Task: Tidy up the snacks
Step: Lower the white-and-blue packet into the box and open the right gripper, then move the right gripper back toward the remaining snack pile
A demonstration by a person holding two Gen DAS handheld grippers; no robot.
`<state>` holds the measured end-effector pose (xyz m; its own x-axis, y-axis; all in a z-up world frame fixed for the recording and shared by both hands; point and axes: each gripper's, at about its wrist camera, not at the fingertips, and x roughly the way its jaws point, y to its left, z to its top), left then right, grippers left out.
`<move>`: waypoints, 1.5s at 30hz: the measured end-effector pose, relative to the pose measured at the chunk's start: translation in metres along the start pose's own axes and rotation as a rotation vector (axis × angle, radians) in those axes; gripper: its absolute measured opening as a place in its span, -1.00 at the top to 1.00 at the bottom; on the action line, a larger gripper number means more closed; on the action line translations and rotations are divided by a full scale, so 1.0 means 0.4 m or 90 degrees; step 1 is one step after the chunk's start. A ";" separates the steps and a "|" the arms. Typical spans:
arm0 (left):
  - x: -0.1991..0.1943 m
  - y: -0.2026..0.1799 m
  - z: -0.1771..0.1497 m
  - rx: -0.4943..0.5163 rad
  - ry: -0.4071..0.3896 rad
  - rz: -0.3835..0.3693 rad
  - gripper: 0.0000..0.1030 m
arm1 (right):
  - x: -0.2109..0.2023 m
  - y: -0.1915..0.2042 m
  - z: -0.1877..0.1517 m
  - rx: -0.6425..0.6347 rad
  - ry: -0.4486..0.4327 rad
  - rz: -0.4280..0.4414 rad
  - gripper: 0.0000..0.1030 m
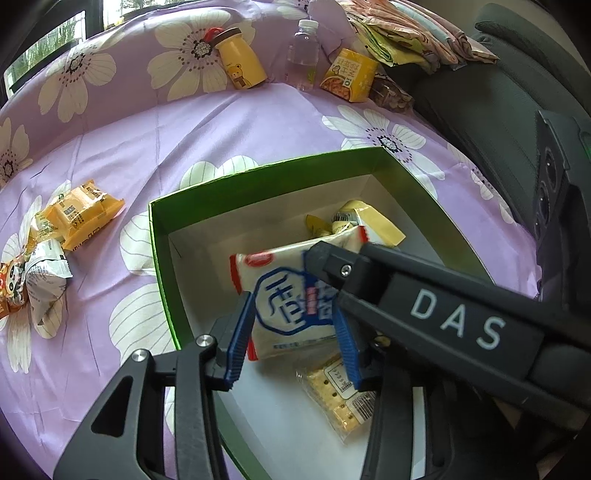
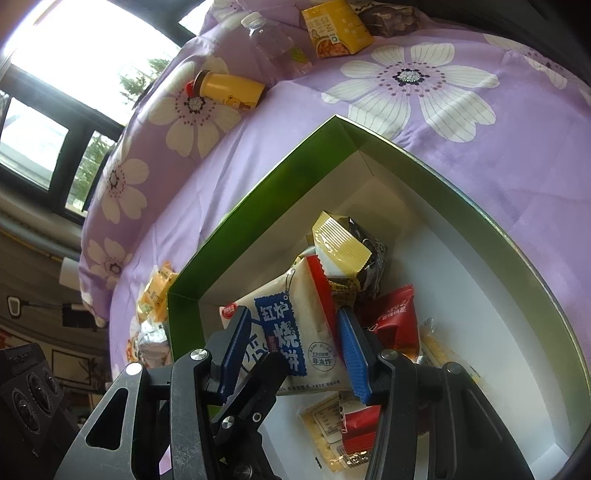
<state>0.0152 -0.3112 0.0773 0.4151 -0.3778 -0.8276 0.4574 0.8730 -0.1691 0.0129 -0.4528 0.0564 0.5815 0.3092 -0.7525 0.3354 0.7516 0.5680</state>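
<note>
A white snack packet with blue print [image 1: 288, 295] [image 2: 291, 332] hangs over the open green box [image 1: 159, 236] [image 2: 258, 206]. My right gripper [image 2: 295, 354] is shut on it, blue pads pressing both sides; one of its black fingers [image 1: 332, 266] crosses the packet's top. My left gripper [image 1: 293, 336] is open, its pads flanking the packet's lower part; its finger [image 2: 266, 373] shows in front of the packet. Inside the box lie a yellow packet [image 1: 369, 221], a cracker packet [image 1: 340, 391] and a red packet [image 2: 395, 314]. Orange packets [image 1: 81, 214] and a silver one [image 1: 44, 280] lie left of the box.
Everything rests on a purple flowered bedsheet [image 1: 221, 140]. Along the far edge are a yellow bear bottle [image 1: 242, 61], a clear water bottle [image 1: 304, 55], a yellow carton [image 1: 349, 75] and folded cloths [image 1: 406, 33]. A dark seat [image 1: 498, 92] stands at right.
</note>
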 end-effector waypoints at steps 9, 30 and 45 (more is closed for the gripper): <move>-0.022 0.005 -0.007 -0.001 -0.018 0.019 0.03 | -0.006 0.020 -0.007 -0.022 -0.002 0.003 0.00; -0.246 0.187 -0.059 -0.074 -0.116 -0.077 -0.51 | -0.145 0.124 -0.071 -0.137 -0.143 -0.061 -0.76; -0.436 0.611 -0.237 -0.234 -0.194 0.079 -0.85 | -0.100 0.274 -0.161 -0.218 -0.158 0.028 -0.94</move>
<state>-0.0198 -0.0029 0.1295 0.6848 -0.2896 -0.6687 0.1055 0.9474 -0.3023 -0.0214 -0.3452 0.1274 0.7648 0.2275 -0.6028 0.0643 0.9040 0.4228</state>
